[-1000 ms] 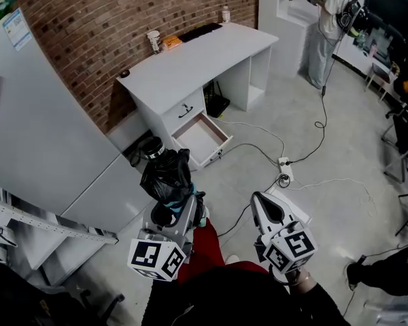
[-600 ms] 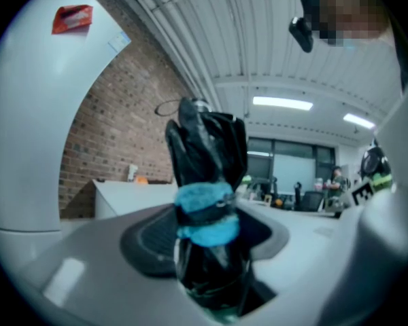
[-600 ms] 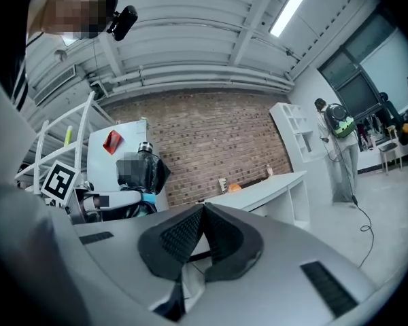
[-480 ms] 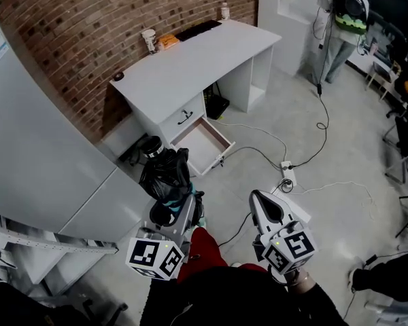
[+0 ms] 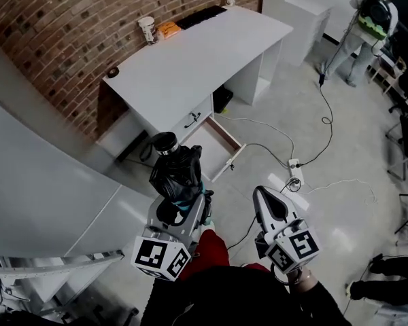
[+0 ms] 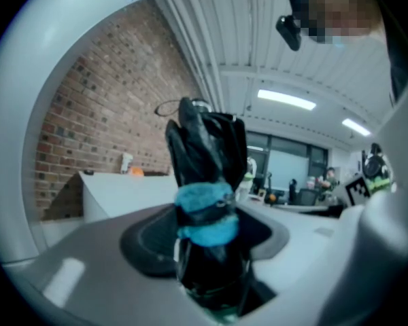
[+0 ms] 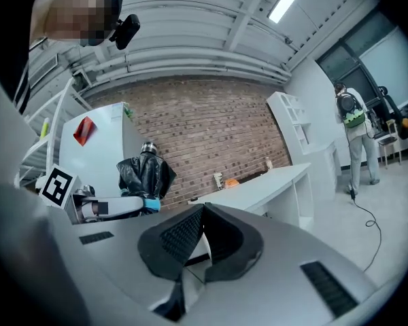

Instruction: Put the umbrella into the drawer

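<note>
Brick wall [image 5: 68, 26] and white desk [image 5: 190, 60] fill our twelve o'clock, and under the desktop the drawer [image 5: 209, 145] stands pulled out, bare inside as far as we can see. We carry the folded black umbrella [image 5: 173, 178] upright at eleven o'clock, well short of the drawer, with the left gripper [image 5: 188, 212] clamped round its lower end. At one o'clock the right gripper [image 5: 265, 202] has its jaws together on nothing, kept free, we judge, for the drawer.
</note>
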A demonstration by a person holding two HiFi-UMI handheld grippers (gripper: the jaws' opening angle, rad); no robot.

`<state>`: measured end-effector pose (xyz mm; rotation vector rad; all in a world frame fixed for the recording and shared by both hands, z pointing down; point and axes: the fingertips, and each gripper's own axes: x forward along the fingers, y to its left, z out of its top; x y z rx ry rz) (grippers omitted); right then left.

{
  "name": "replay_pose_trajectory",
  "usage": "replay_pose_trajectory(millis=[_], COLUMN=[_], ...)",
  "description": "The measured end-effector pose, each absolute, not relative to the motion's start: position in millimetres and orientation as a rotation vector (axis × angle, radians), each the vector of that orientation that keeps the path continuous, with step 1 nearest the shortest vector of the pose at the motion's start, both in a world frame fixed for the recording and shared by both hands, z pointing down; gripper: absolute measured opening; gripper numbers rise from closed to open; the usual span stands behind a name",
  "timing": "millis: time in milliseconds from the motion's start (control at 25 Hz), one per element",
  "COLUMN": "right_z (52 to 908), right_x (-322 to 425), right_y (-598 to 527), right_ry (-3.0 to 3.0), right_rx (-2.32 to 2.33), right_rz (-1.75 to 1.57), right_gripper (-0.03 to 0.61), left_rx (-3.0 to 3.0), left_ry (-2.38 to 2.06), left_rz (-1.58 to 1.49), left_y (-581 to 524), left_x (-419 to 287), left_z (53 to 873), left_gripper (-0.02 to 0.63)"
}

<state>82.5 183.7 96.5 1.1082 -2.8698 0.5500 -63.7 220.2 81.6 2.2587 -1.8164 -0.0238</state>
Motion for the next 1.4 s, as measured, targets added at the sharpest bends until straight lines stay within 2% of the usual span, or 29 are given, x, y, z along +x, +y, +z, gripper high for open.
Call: replay_pose_trajectory(millis=[560,1400], right_z=[108,138], right_x=[-6,21], right_y=[123,53], right_ry=[-2.816,-2.741], right_rx=[1.199,1.314], right_rz=[0.519,0.622], right_gripper=[0.002,0.002], left_rx=[2.309,2.267], left_ry=[-1.658,-1.599], left_rz=[-0.016,0.130], left_y=[154,86], left_x=[-137,-131], left_z=[99,143], left_gripper=[0.232,0.232])
